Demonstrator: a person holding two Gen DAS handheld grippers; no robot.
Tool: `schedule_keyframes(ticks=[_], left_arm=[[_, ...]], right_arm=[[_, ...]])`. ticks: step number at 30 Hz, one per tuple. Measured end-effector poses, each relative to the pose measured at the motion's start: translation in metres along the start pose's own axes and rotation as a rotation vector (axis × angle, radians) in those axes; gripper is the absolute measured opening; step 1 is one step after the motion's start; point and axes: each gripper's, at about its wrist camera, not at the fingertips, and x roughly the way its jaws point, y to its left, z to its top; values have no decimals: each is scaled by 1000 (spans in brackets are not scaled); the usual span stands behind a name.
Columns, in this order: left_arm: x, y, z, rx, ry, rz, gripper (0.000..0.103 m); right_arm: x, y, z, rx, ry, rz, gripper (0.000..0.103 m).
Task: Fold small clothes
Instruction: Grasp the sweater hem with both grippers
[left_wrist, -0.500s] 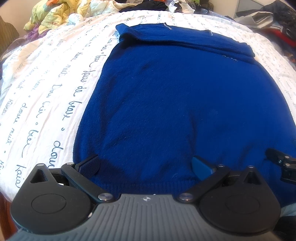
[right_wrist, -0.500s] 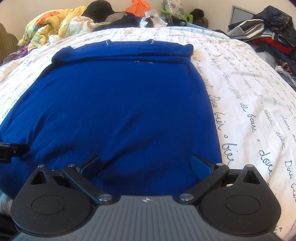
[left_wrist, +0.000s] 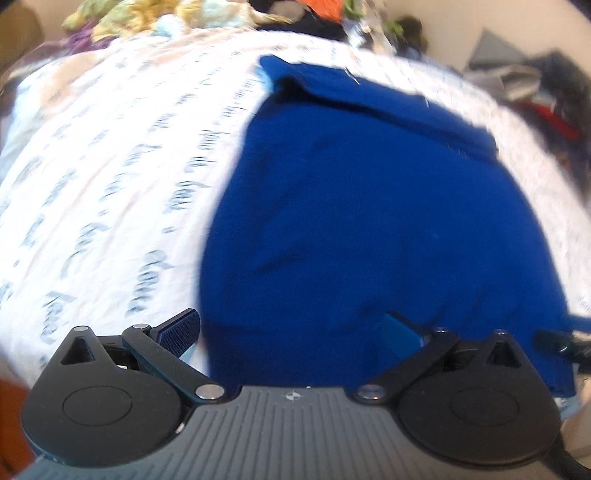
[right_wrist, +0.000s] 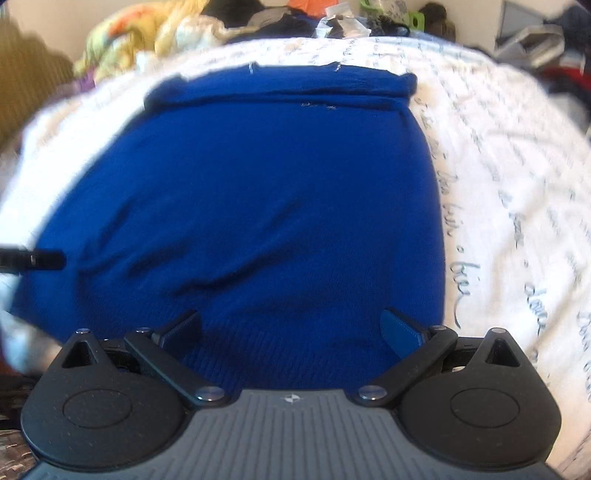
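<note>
A royal-blue knit sweater (left_wrist: 369, 221) lies flat on the bed, its far end folded over into a band (right_wrist: 280, 86). My left gripper (left_wrist: 291, 330) is open at the near ribbed hem. Its left fingertip (left_wrist: 181, 326) is over the white sheet just off the sweater's left edge, and its right one (left_wrist: 400, 332) is over the knit. My right gripper (right_wrist: 291, 328) is open too, both fingers above the hem (right_wrist: 288, 354) near the sweater's right side. Each view shows the other gripper's black tip (left_wrist: 561, 339) (right_wrist: 33, 258) at its edge. Both views are motion-blurred.
The bed has a white sheet with blue script (left_wrist: 110, 192) (right_wrist: 517, 221). Heaped clothes and yellow bedding (right_wrist: 147, 33) lie along the far edge. More piled clothes (left_wrist: 546, 96) sit off the right side. A dark wooden edge (left_wrist: 11, 391) shows at the lower left.
Both grippers have moved and the views have blurred. The left one shifted left, so its left finger now hangs off the sweater's edge. Diagonal creases have appeared across the knit.
</note>
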Motion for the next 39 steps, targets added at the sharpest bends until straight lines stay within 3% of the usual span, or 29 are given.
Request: schedule_keyframes(ticks=[5,8,14,17,20,25,26,27,28,29,30,35,36,37,38,39], left_arm=[[-10,29,-14,-67,9,-179,103],[-11,38,-16,-104,28,-293,102],[-5,64,-15,-270,60,-452,100],[-3,75,-13,-325,73,-483,89],[-3,77,-10,-331,79,-465,74],[-6,77,-9,-277,94,-424,47],[-6,79,-10,-274,97,-420,44],[-7,81,-12,-273,99,-418,40],[-7,83,-14,-276,100,-421,40],[-7,86,-16,-284,99,-426,40],[-8,88,-18,-291,99,-430,39],[-8,90,-21,-294,100,-437,37],[-9,89,-21,-282,102,-425,20],[-9,86,-19,-263,109,-407,6],[-11,84,-18,-248,108,-395,6],[-13,84,-15,-235,104,-395,6]], right_arm=[[-10,-72,3,342,17,243,103],[-11,-98,-2,452,14,350,103],[-26,-124,-6,511,25,283,103],[-22,-121,-9,516,65,366,103],[-10,-111,-11,479,130,472,103],[-11,-114,-14,501,134,511,102],[-13,-117,-17,508,133,514,98],[-14,-118,-19,508,144,508,78],[-13,-118,-21,501,163,493,67],[-15,-119,-24,490,165,484,49],[-16,-119,-26,483,159,484,45],[-13,-122,-29,503,165,514,45],[-13,-123,-29,503,165,515,42],[-12,-121,-28,485,169,499,32],[-11,-119,-29,464,175,478,4],[-12,-117,-28,456,167,465,5]])
